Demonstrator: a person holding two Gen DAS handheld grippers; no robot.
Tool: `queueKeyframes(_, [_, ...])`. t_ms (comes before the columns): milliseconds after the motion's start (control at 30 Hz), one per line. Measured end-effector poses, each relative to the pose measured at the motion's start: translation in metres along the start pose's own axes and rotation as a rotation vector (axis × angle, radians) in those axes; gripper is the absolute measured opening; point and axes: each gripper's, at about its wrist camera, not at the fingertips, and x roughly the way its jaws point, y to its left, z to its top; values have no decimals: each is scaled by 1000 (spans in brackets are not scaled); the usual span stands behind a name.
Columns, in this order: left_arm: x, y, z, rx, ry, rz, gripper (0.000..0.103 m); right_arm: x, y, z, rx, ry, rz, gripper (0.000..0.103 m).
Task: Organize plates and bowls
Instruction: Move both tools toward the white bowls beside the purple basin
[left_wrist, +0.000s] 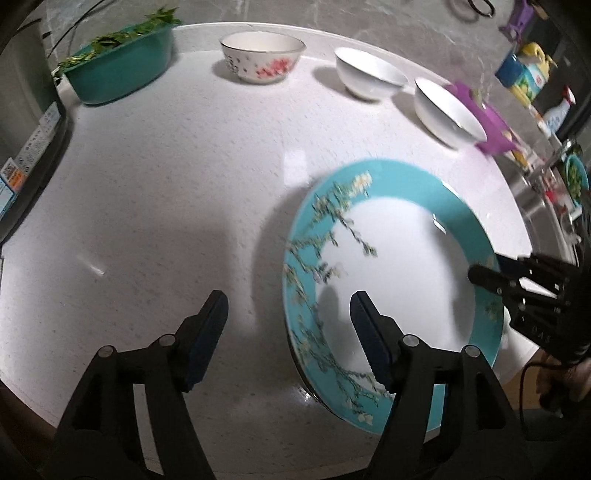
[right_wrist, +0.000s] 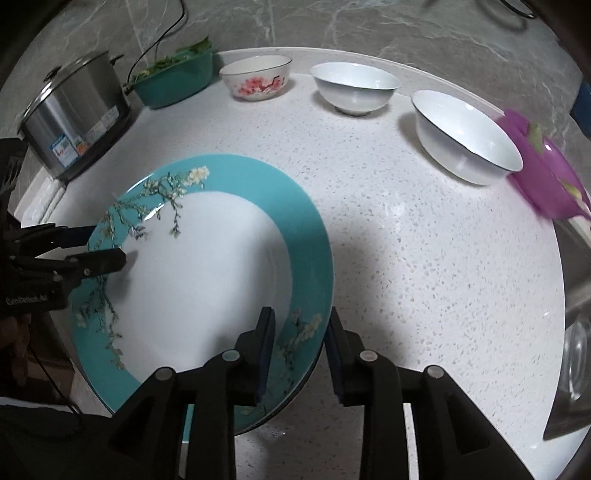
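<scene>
My left tongs (left_wrist: 288, 332) stand wide open, 1 finger over the bare counter (left_wrist: 166, 206), the other above the teal plate (left_wrist: 402, 266), its rim between them, untouched. My right tongs (right_wrist: 301, 350) straddle the plate's opposite rim, parted; pads look just clear. The plate sits at the counter's near edge. Along the far edge: a green tub of leaves (left_wrist: 118, 70), a flowered bowl (left_wrist: 260, 55), 2 white bowls (left_wrist: 369, 74) (left_wrist: 447, 112).
</scene>
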Motion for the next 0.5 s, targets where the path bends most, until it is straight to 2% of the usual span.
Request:
queueKeyframes(67, [-6,2,12,-19,-15,-6,68,-6,-5,-1,14,-19,5,36])
queueKeyframes(133, [-13,0,28,-26,-29,-27,78,-15,-15,-1,47,-41,17,51])
queueKeyframes(200, [-21,-7,49,-21,-39,-63,90,-26,-31,-1,95,-63,37,70])
queueKeyframes(267, [-28,-19,74,-13,-44,-115,96,-40,-54,1,158,-92,61,77])
queueKeyframes(333, [-33,-36,103,-7,-56,-186,97,-58,-91,5,266,-135,93,79])
queueKeyframes(433, [-28,-74,158,2,-52,-302,102,-81,-156,18,474,-209,156,85])
queueKeyframes(500, [-17,-103,187,10,-31,-325,102,-88,-193,30,579,-229,173,87])
